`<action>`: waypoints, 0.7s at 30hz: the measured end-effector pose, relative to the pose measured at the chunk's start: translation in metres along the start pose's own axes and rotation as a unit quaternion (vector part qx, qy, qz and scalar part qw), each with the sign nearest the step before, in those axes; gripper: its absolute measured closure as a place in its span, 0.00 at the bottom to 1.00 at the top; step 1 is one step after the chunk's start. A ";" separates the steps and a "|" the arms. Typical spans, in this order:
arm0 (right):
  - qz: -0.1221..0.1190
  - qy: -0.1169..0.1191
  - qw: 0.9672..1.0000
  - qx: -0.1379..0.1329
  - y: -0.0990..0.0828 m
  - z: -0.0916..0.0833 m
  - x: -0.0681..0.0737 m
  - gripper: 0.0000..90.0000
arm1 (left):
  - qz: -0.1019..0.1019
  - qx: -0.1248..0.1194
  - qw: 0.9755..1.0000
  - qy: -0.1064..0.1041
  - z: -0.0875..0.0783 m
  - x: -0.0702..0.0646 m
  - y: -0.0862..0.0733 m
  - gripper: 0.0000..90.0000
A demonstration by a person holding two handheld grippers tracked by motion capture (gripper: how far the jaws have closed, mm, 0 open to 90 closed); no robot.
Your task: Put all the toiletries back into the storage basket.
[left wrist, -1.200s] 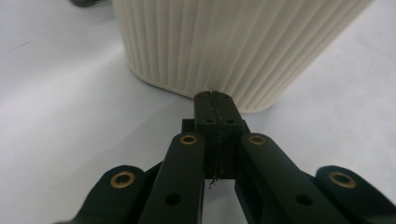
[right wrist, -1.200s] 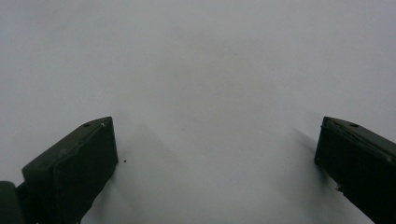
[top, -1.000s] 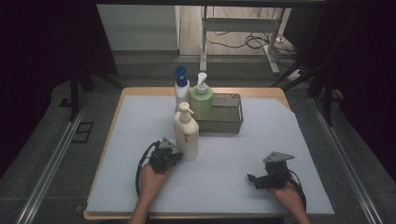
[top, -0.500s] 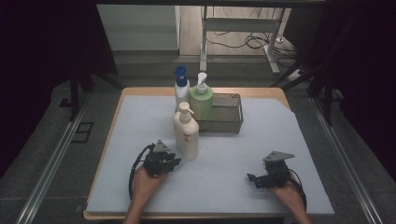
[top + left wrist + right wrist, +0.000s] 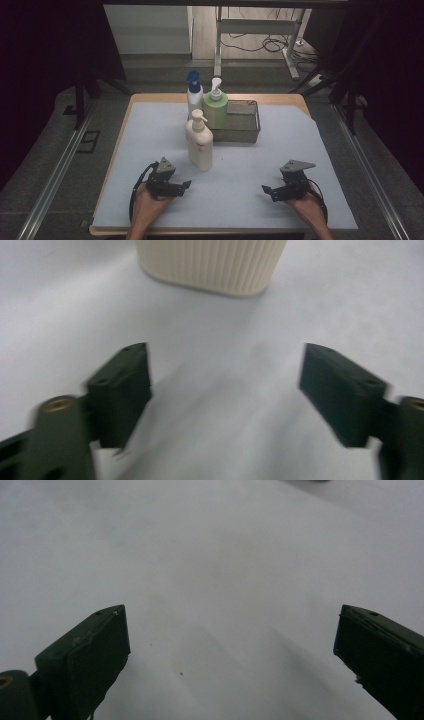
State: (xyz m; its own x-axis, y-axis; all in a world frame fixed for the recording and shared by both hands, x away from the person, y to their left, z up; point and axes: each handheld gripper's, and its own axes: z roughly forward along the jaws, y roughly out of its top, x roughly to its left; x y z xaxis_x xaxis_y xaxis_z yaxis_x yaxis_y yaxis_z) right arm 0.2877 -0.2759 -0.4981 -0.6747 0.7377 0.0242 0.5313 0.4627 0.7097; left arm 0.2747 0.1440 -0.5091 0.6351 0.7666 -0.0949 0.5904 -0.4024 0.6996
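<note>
A cream pump bottle (image 5: 200, 145) stands upright on the white mat (image 5: 150, 125), in front of a wire basket (image 5: 246, 124). Its ribbed base (image 5: 210, 265) sits at the top of the left gripper view, apart from the jaws. My left gripper (image 5: 181, 186) (image 5: 225, 365) lies low on the mat, front left of the bottle. Its jaws have just been opening and now stand wide with nothing between them. My right gripper (image 5: 267, 191) (image 5: 232, 625) rests near the front right, open over bare mat.
A green pump bottle (image 5: 215, 107) and a white bottle with a blue cap (image 5: 194, 94) stand at the basket's left end. The mat covers a wooden table with metal rails on the floor at either side.
My left gripper has drawn back from the cream bottle toward the front edge, and its jaws have spread apart. The bottle stays standing. My right gripper has not moved.
</note>
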 end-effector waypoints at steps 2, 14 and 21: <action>-0.004 0.002 1.000 -0.003 0.003 0.000 0.002 0.00 | 0.009 0.008 1.000 0.013 -0.001 -0.003 -0.005 0.15; -0.029 0.028 0.999 -0.019 0.030 0.006 0.019 0.00 | 0.005 0.013 1.000 0.027 -0.005 -0.005 -0.023 0.14; -0.044 0.043 0.998 -0.031 0.049 0.011 0.028 0.00 | 0.013 0.014 0.999 0.035 -0.004 -0.007 -0.025 0.14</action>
State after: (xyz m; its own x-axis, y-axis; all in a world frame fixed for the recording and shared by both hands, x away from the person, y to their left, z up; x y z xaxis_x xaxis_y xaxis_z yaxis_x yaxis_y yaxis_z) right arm 0.3001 -0.2270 -0.4706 -0.7608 0.6487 0.0185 0.4368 0.4909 0.7538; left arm 0.2538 0.1503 -0.5230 0.6150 0.7881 -0.0258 0.5875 -0.4362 0.6816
